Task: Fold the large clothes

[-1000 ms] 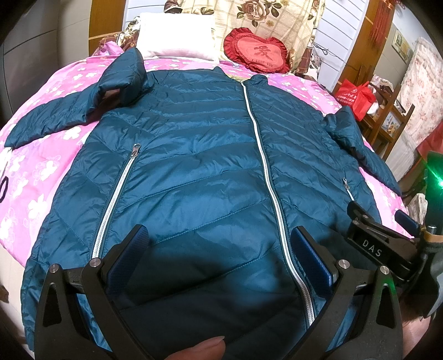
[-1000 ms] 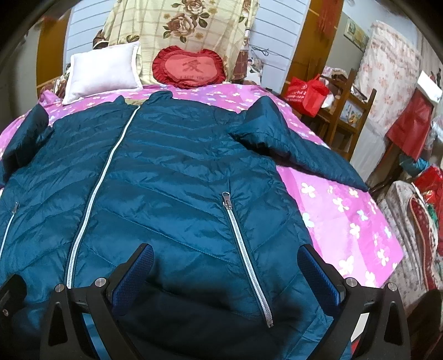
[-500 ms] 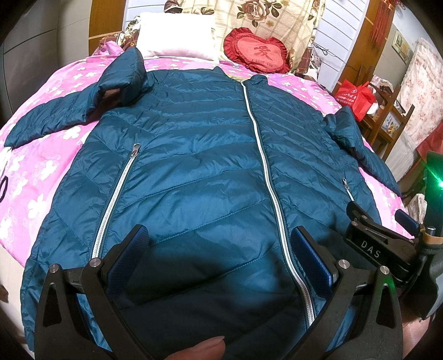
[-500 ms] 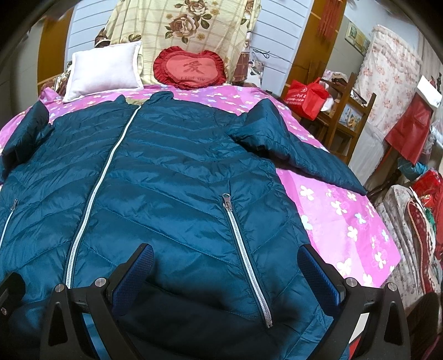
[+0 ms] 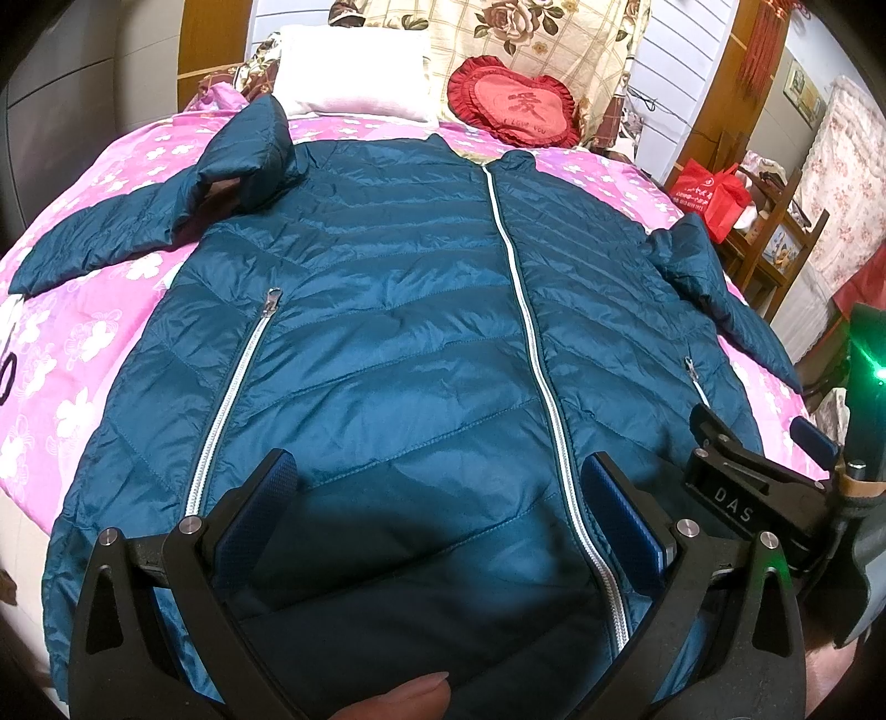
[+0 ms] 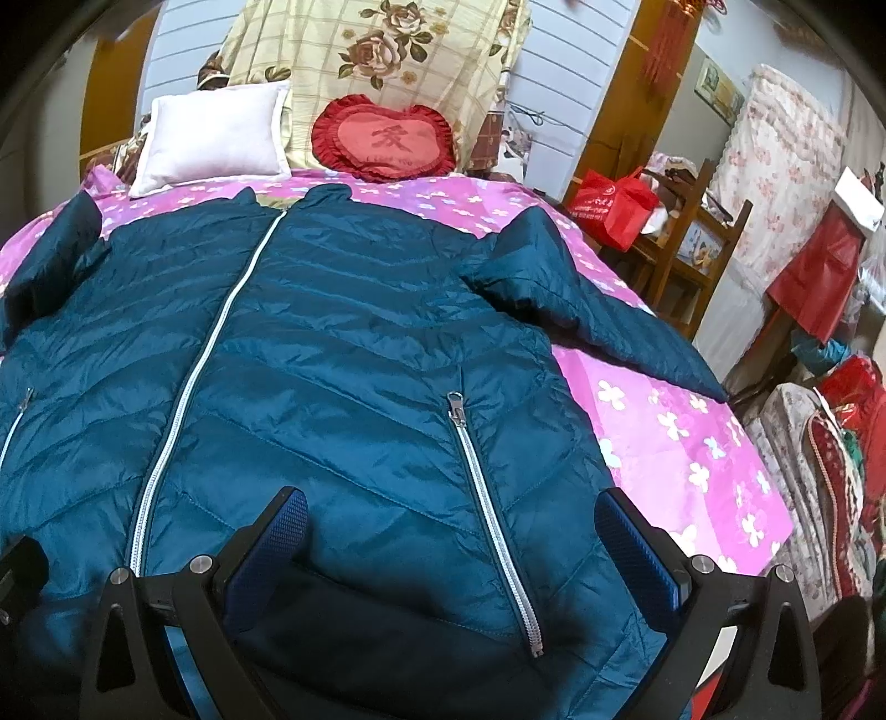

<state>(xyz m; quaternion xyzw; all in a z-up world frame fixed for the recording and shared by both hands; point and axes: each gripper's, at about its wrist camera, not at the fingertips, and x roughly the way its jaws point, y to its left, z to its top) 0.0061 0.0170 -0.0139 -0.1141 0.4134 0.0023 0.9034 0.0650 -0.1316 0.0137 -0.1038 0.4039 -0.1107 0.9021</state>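
A teal quilted jacket (image 5: 398,343) lies face up and zipped on a bed (image 5: 72,354) with a pink flowered cover, collar toward the headboard and hem at the near edge. Its main zipper (image 5: 526,332) runs down the middle, with a pocket zipper (image 6: 487,509) on each front panel. One sleeve (image 5: 105,243) spreads outward over the pink cover on the left, bunched at the shoulder; the other sleeve (image 6: 598,321) angles toward the right edge of the bed. No fold is visible, so the task appears to be at its start: both sleeves and the body remain to be folded. The left hand-held gripper (image 5: 437,509) hovers over the hem near the main zipper, its fingers spread wide and holding nothing. The right hand-held gripper (image 6: 459,543) hovers over the hem at the right pocket, likewise wide open and empty. Beyond the collar lie a white pillow (image 6: 213,135) and a red heart cushion (image 6: 387,138) against a floral quilt (image 6: 382,50). A red bag (image 6: 609,207) rests on a wooden rack (image 6: 698,243) beside the bed.
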